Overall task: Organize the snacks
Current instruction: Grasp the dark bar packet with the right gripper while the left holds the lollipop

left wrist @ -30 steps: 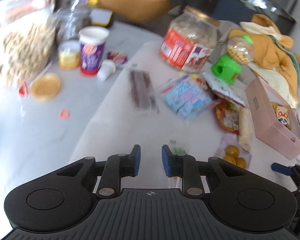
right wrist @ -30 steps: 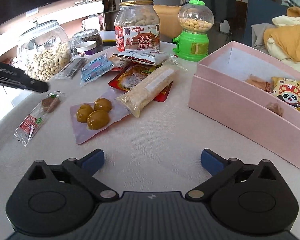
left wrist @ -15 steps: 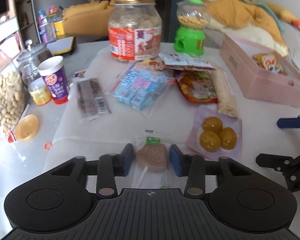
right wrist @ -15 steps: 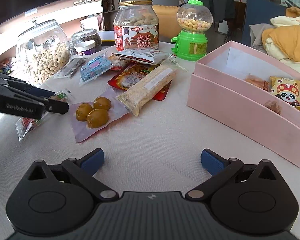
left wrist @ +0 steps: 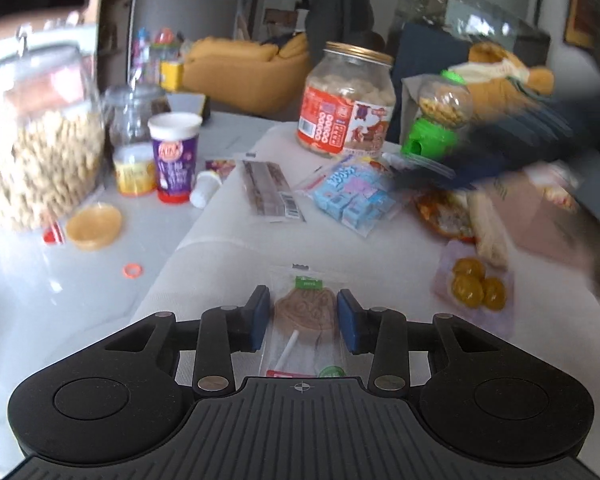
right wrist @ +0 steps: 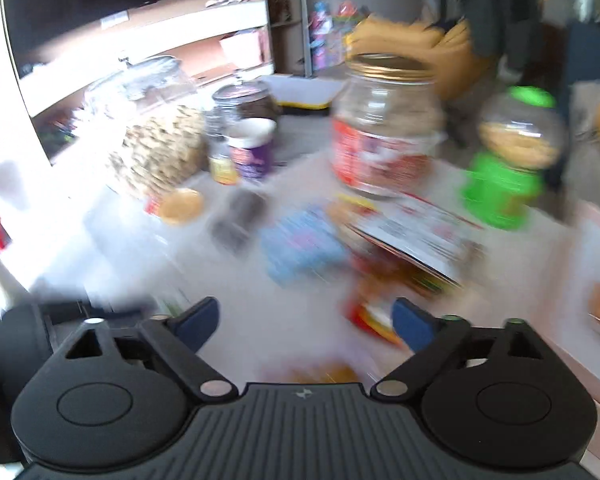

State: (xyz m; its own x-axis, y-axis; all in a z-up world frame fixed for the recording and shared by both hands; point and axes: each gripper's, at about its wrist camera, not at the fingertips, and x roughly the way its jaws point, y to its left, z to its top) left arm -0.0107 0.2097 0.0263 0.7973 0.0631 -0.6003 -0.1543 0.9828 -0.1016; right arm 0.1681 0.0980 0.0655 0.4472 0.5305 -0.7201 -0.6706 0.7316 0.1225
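A brown lollipop in a clear wrapper (left wrist: 305, 320) lies on the white cloth (left wrist: 228, 256), between the jaws of my left gripper (left wrist: 303, 300). The jaws are closing, with a thin gap left on each side of the candy. My right gripper (right wrist: 304, 312) hangs over the snack pile, blurred by motion; its jaws are closing with nothing between them. In the left wrist view it shows as a dark streak (left wrist: 500, 148) above the snacks. A blue packet (left wrist: 354, 196), a dark bar packet (left wrist: 270, 194) and a pouch of yellow-green balls (left wrist: 474, 288) lie on the cloth. The pink box (right wrist: 596, 248) is at the right.
A red-labelled jar (left wrist: 346, 104) and a green candy dispenser (left wrist: 436, 120) stand at the back. On the left are a big nut jar (left wrist: 32, 152), a purple cup (left wrist: 174, 156), a small yellow tub (left wrist: 134, 170) and a yellow lid (left wrist: 94, 220).
My left gripper's jaws opened from nearly shut and came down around the lollipop packet. My right gripper swept up and forward over the snacks, and its jaws have narrowed.
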